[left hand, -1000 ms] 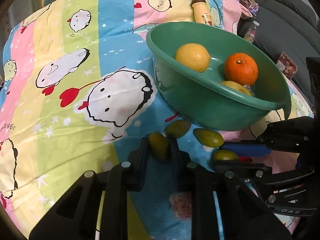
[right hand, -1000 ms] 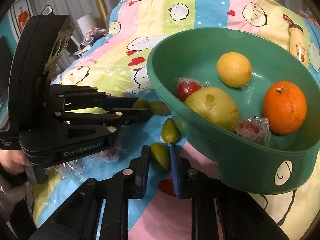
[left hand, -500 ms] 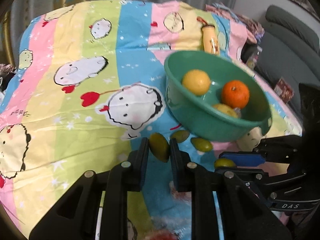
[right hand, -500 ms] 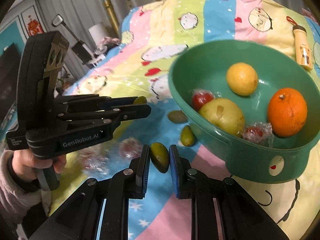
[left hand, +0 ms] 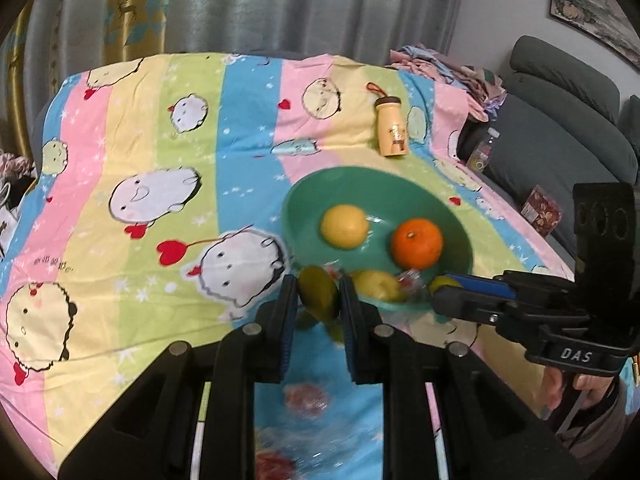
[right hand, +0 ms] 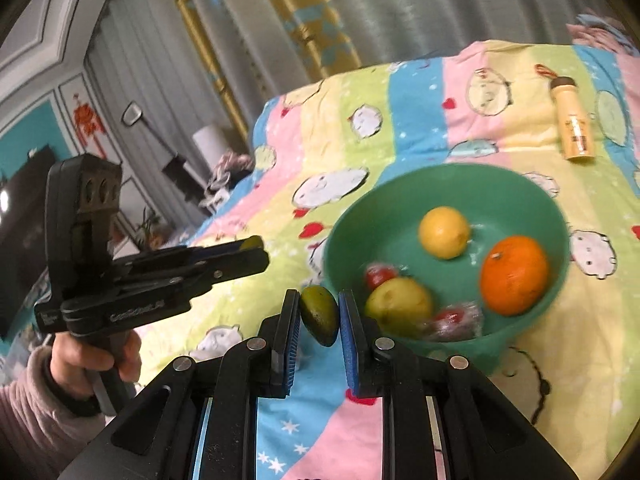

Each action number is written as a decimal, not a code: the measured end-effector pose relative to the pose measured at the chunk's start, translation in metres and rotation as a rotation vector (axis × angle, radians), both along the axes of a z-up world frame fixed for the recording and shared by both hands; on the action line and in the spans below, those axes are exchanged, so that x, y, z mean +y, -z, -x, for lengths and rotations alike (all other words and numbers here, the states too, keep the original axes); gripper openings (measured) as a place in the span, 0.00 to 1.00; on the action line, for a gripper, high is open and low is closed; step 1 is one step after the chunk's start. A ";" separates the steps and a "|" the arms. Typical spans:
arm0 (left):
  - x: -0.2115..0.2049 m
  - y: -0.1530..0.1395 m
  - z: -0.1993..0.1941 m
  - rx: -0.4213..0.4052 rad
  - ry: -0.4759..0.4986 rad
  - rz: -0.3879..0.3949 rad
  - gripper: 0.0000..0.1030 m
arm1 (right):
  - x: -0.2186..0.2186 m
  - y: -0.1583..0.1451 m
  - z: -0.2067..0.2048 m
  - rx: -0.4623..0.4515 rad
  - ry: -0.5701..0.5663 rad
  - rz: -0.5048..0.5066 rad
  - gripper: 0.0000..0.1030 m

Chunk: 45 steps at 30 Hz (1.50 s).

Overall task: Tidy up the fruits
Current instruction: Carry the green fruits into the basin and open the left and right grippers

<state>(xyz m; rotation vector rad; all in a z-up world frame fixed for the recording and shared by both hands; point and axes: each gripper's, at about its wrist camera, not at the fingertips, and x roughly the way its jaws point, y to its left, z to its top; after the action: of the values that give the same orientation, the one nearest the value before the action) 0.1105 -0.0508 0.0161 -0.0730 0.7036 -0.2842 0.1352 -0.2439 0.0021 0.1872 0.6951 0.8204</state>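
Your left gripper (left hand: 318, 300) pinches a smooth, oval green fruit (left hand: 319, 298) between its blue pads, at lower centre of the left view. Your right gripper (right hand: 319, 312) clamps a second one, the olive fruit (right hand: 320, 314), the same way, lower centre of the right view. Both are lifted off the sheet (left hand: 120, 280), just short of the bowl's near rim.

Behind them sits the bowl (left hand: 304, 196), round, glossy green plastic. Inside lie a dimpled yellow lemon (left hand: 345, 226), a bright orange (left hand: 417, 243), a pale yellow-green pear (right hand: 399, 306) and small red fruits in crinkly clear wrap (right hand: 452, 320).

The sheet is soft cotton, striped pink, yellow, green and blue, with cartoon figures. Toward the upper right a cream cylindrical bottle (left hand: 391, 128) with a brown cap lies on it. Pleated grey curtains (left hand: 312, 4) hang at the top, and a grey sofa (left hand: 560, 120) fills the right edge.
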 end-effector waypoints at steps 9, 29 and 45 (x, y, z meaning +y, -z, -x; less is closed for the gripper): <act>-0.050 -0.014 -0.025 -0.014 0.035 -0.074 0.20 | -0.030 -0.005 -0.017 -0.011 0.102 -0.045 0.21; -0.096 0.012 -0.063 0.055 0.047 -0.254 0.20 | -0.045 0.002 -0.038 -0.018 0.241 0.058 0.21; -0.097 0.018 -0.063 0.066 0.035 -0.276 0.21 | -0.044 0.004 -0.040 -0.009 0.245 0.083 0.21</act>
<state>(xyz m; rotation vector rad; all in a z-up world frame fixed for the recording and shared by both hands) 0.1730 -0.1477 -0.0021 0.1932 0.8041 -0.2164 0.1753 -0.2879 -0.0016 0.1893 0.6815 0.5572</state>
